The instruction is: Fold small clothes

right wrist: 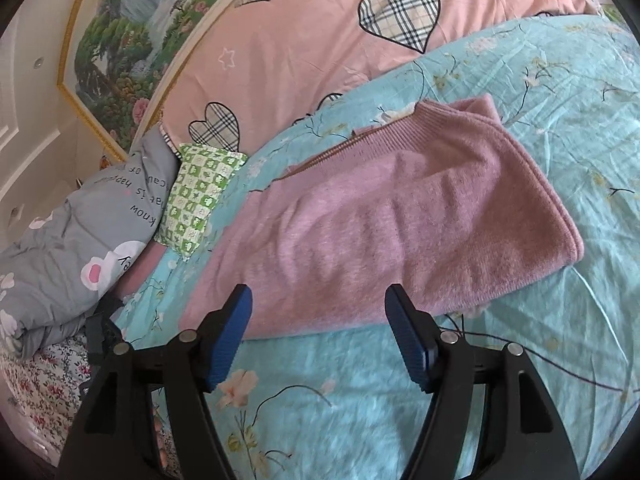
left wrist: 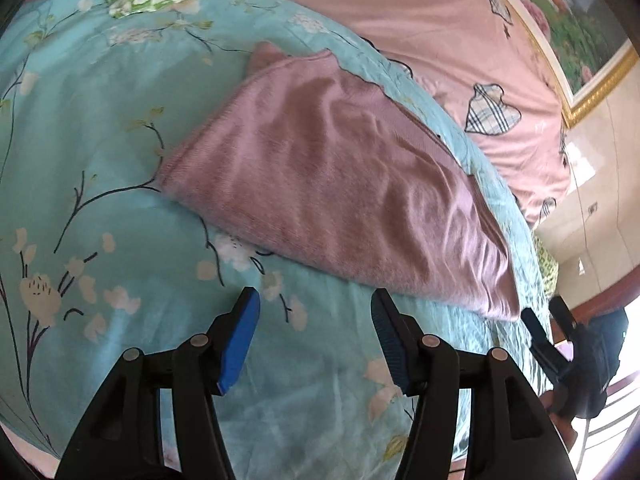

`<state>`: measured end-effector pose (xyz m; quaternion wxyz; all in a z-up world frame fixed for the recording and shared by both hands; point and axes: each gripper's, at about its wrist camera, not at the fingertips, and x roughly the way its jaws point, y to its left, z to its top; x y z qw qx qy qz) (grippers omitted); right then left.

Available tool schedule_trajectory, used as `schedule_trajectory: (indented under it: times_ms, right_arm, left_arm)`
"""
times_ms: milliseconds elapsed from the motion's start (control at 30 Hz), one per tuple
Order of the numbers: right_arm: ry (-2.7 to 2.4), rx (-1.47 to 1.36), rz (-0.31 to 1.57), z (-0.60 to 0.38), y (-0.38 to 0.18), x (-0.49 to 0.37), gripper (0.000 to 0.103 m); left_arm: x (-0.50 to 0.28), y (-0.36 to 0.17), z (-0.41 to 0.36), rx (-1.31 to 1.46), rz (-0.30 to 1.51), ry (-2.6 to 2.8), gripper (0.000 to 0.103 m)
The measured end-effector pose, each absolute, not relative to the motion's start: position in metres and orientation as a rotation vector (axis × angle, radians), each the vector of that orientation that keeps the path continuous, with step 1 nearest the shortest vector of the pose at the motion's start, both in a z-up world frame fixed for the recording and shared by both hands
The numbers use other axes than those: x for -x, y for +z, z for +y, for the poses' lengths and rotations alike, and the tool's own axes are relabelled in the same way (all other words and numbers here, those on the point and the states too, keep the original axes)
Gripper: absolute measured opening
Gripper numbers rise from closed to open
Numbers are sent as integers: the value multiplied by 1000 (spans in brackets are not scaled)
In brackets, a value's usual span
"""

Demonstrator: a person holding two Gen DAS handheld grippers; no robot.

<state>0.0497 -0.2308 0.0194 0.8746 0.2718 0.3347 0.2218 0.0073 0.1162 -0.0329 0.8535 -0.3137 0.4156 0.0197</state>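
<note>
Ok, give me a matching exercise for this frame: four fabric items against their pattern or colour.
Items:
1. folded garment
2. quilt beneath it
3. small pillow
4. sheet behind

Looks:
A. pink with plaid hearts
B. plain mauve-pink knit
C. green and white checks
D. turquoise with blossom branches

Pairs: 1-B, 2-D, 3-C, 4-A

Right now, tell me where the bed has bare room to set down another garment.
Free: the blue quilt between the pink sweater and both open grippers, left gripper, right gripper. Crowded: the green pillow and grey duvet beside it.
</note>
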Motion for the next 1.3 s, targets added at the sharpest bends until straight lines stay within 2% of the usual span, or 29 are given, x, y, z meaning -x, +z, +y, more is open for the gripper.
schedule_trajectory:
  times_ms: [433,767,833,900,1000,1067,1300]
  right_arm:
    - [484,-561,709,-223,18,-44,70]
    - [464,-578,743,-227,6,-55,70]
    - [457,-583,752,-228,2,-59,70]
    - [457,-589,755,-231,0,-62,70]
    - [455,-595,762,-233,-2,-67,70]
    - [460,-593,767,-235,-3,-72,70]
    - [440,-635,756,-261,-1,-88,70]
  left_arm:
    - [-34,-47,166,880,789,107,59]
    - [-71,-44,161,766,747,218,57]
    - [-79,-43,158,732,745,229,46]
    - [-85,-46,158,729,759,210,24]
    - [-91,-42,156,722,770,188,11]
    - [-93,-32,148,670,761,184,8]
    - [-121,31,63,396,736,58,6]
